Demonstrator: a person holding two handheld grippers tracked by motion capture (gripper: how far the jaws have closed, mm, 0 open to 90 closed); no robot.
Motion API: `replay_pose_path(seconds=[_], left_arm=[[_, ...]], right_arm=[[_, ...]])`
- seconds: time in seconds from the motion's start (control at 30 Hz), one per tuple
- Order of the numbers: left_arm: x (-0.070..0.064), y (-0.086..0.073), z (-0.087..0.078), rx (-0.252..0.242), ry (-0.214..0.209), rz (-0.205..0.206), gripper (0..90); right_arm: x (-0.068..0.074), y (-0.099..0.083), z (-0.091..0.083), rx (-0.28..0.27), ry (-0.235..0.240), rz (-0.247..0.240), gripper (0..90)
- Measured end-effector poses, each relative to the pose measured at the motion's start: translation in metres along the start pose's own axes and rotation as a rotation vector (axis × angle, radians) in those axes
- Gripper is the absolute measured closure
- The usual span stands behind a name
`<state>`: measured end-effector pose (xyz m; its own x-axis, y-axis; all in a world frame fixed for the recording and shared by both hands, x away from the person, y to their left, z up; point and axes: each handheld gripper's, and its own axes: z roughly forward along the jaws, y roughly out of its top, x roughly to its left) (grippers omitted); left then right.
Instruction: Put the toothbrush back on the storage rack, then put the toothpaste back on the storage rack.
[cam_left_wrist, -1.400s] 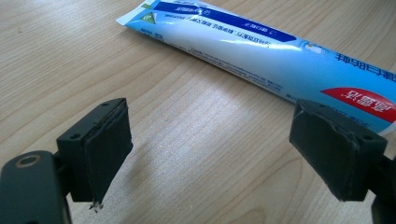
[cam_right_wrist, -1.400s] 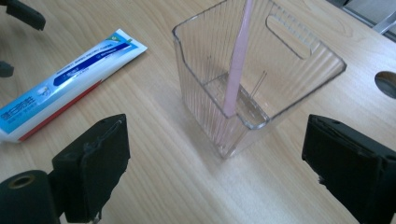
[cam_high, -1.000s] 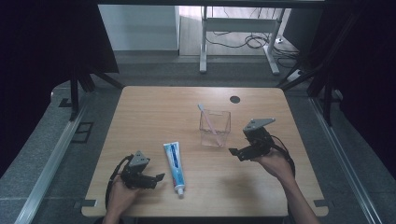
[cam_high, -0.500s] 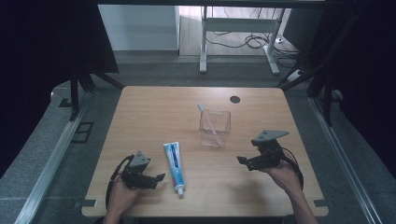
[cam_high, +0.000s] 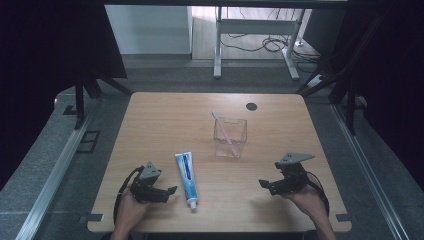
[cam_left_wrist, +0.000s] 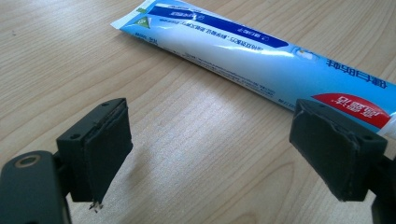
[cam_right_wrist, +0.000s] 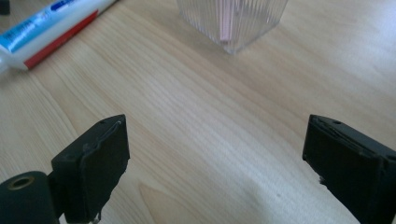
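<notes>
Pale wooden table (cam_high: 165, 125) carries three things between two hand-held grippers. A white and blue toothpaste tube (cam_high: 186, 178) lies flat near the near-left part of the table, its cap toward the near edge. The left gripper (cam_high: 170, 192) rests just left of that tube, jaws spread wide with nothing between them; in the left gripper view the tube (cam_left_wrist: 261, 60) runs slantwise past the far side of the spread jaws, close to one of them. Farther right, a clear ribbed plastic cup (cam_high: 230, 137) stands upright with a pink toothbrush (cam_high: 223, 129) leaning inside it. The right gripper (cam_high: 263, 185) sits near the near-right edge, well apart from the cup, jaws likewise released and empty over bare wood.
</notes>
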<state>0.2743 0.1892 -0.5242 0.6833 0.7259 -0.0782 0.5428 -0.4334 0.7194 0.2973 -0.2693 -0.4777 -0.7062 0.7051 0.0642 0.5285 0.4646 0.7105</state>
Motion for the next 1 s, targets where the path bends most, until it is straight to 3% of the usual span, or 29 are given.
replay_pose_path(seconds=[0.2,0.33,0.57,0.83,1.0], left_arm=[[0.0,0.001,0.0,-0.001,0.004,-0.023,13.0],[0.0,0.002,-0.001,-0.005,0.0,-0.032,13.0],[0.0,0.002,-0.001,0.003,0.001,-0.035,13.3],[-0.005,0.006,0.0,0.027,0.009,-0.014,15.8],[-0.008,0.009,-0.002,0.025,0.017,-0.01,20.5]], right_arm=[[0.001,-0.015,0.005,0.032,0.001,-0.013,8.3],[0.002,-0.027,0.008,0.064,-0.047,-0.06,13.2],[0.001,-0.037,0.008,0.049,-0.077,-0.033,17.0],[0.0,-0.041,0.007,0.046,-0.056,-0.014,16.6],[0.001,-0.041,0.005,0.021,-0.05,-0.015,29.0]])
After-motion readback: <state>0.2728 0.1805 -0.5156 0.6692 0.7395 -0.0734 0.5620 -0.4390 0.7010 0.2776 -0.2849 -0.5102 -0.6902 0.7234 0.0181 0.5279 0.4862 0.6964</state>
